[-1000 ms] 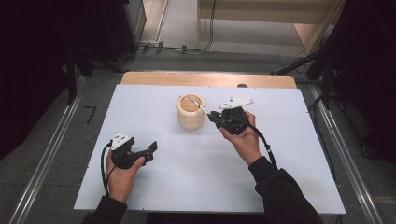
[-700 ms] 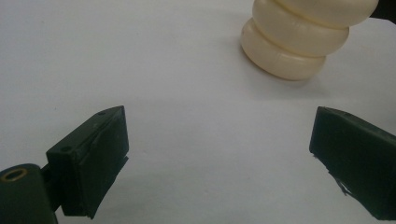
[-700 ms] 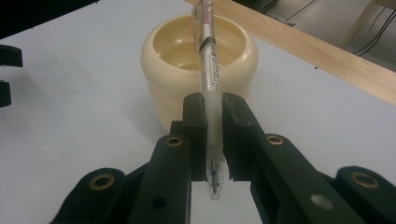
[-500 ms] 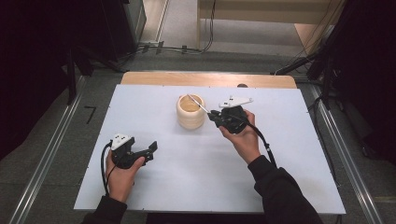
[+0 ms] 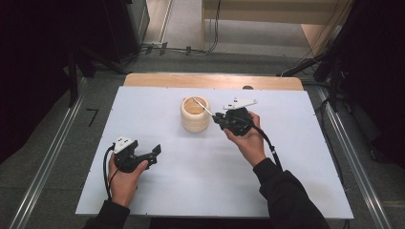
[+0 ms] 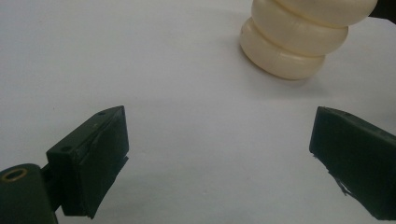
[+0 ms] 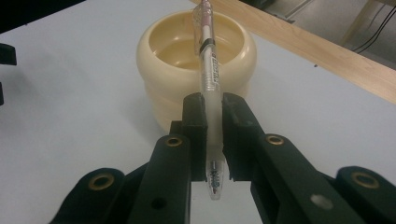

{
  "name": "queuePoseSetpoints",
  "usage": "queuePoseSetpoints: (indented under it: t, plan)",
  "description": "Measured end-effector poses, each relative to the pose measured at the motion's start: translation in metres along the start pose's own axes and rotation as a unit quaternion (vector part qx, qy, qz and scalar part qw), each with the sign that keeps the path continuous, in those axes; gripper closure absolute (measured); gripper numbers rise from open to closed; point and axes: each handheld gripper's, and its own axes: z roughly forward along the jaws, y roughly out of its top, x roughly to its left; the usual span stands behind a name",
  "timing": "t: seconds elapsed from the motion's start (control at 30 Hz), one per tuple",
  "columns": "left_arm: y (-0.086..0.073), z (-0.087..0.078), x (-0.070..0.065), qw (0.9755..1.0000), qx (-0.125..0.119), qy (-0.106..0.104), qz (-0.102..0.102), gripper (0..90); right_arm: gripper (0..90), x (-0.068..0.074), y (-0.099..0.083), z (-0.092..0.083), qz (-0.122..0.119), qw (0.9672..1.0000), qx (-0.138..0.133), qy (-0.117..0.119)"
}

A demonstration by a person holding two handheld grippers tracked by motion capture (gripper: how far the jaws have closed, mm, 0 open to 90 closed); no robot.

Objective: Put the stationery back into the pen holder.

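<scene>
A cream ribbed cup (image 5: 195, 114) stands upright near the middle of the white table; it also shows as the cream cup (image 7: 196, 70) and the cup's lower rings (image 6: 294, 42). My right gripper (image 5: 218, 119) is just right of the cup, shut on a clear pen (image 7: 210, 79). The pen (image 5: 203, 107) slants up over the cup's open mouth, its far end above the rim. My left gripper (image 5: 155, 151) rests low at the front left, open with nothing between its fingers (image 6: 93, 158).
The white tabletop (image 5: 296, 157) spreads wide around both hands. A wooden strip (image 5: 210, 81) runs along the far edge. Metal rails (image 5: 47, 162) flank the table, and cables (image 5: 176, 47) lie on the floor behind it.
</scene>
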Motion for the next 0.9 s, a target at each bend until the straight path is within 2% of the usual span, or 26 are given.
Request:
queuePoseSetpoints:
  t: [0.4,0.9]
  plan:
    - [0.0,0.0,0.0,1.0,0.001,0.0,-0.001,5.3,78.2,0.0,0.004,0.004,-0.003,1.0,0.008,-0.002]
    - [0.0,0.0,0.001,1.0,0.002,-0.001,-0.002,5.3,78.2,0.001,0.013,0.004,-0.004,1.0,-0.003,-0.007]
